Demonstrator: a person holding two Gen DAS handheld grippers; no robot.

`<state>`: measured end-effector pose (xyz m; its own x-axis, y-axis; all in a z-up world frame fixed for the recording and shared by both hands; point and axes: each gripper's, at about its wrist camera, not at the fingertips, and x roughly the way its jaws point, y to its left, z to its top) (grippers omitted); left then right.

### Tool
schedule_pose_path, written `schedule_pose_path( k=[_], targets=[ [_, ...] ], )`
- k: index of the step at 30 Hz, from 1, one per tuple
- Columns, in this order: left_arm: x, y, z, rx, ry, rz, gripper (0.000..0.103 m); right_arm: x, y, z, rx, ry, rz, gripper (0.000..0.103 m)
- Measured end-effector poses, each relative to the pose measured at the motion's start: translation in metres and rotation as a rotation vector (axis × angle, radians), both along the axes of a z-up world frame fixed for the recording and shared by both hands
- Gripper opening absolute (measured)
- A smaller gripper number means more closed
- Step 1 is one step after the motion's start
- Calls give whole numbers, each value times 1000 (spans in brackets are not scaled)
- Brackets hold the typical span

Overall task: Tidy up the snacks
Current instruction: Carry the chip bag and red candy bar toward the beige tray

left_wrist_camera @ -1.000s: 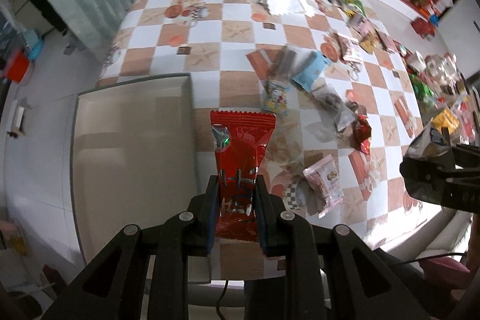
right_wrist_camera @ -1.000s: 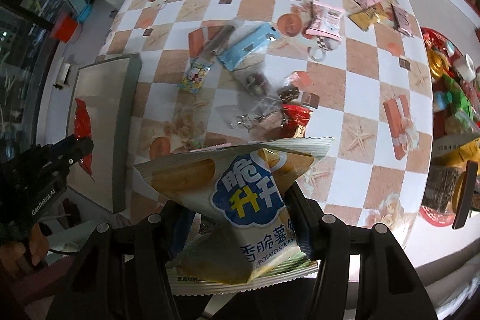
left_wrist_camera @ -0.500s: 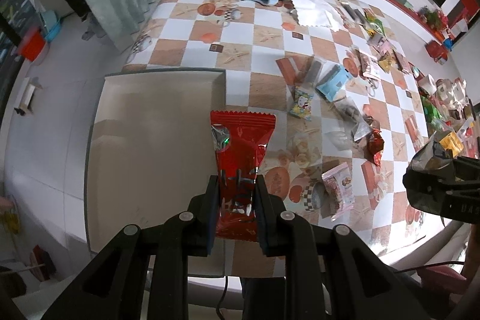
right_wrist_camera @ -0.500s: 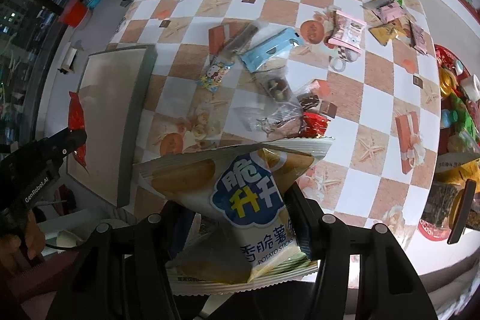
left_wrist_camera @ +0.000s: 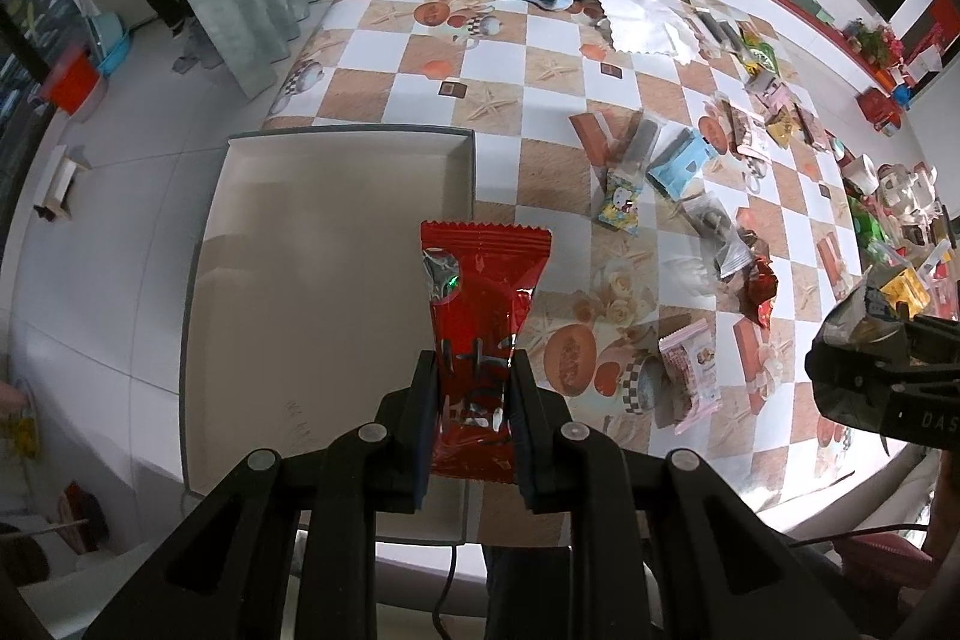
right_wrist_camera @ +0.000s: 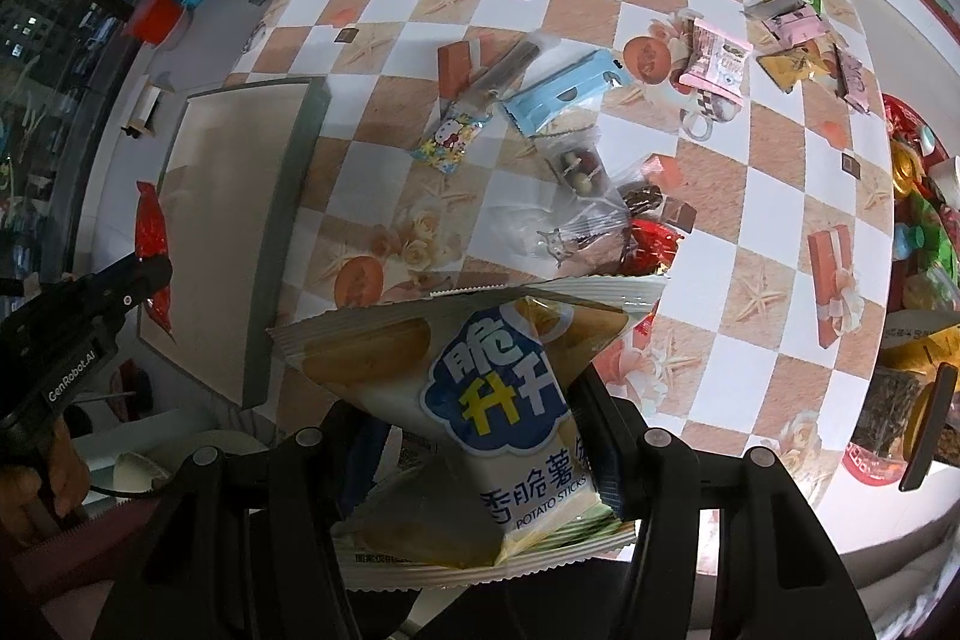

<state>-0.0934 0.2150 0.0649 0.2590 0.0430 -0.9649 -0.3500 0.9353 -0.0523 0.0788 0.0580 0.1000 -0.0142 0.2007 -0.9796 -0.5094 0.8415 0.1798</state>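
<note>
Both point steeply down: left gripper (left_wrist_camera: 471,400) clamped narrow, right gripper (right_wrist_camera: 480,436) clamped wider, each holding something.

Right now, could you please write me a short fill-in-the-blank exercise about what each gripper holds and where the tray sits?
1. The left gripper holds a ____ packet.
2. The right gripper holds a bag labelled "POTATO ____".
3. The tray holds ____ snacks.

Missing words: red; STICKS; no

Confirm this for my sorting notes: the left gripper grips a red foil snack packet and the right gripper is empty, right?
Not quite. The left gripper does grip the red foil snack packet, but the right gripper holds a white potato-sticks bag, as the right wrist view shows.
</note>
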Motion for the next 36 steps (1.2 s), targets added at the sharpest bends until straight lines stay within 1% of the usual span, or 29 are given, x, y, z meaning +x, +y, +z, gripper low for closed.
schedule_pose_path(
  k=[20, 36],
  targets=[
    [-2, 5, 0, 3, 1, -8, 24, -5, 10, -4, 0, 12, 25, 59],
    [-13, 21, -5, -2, 19, 42, 24, -10, 26, -12, 0, 31, 63, 59]
  ],
)
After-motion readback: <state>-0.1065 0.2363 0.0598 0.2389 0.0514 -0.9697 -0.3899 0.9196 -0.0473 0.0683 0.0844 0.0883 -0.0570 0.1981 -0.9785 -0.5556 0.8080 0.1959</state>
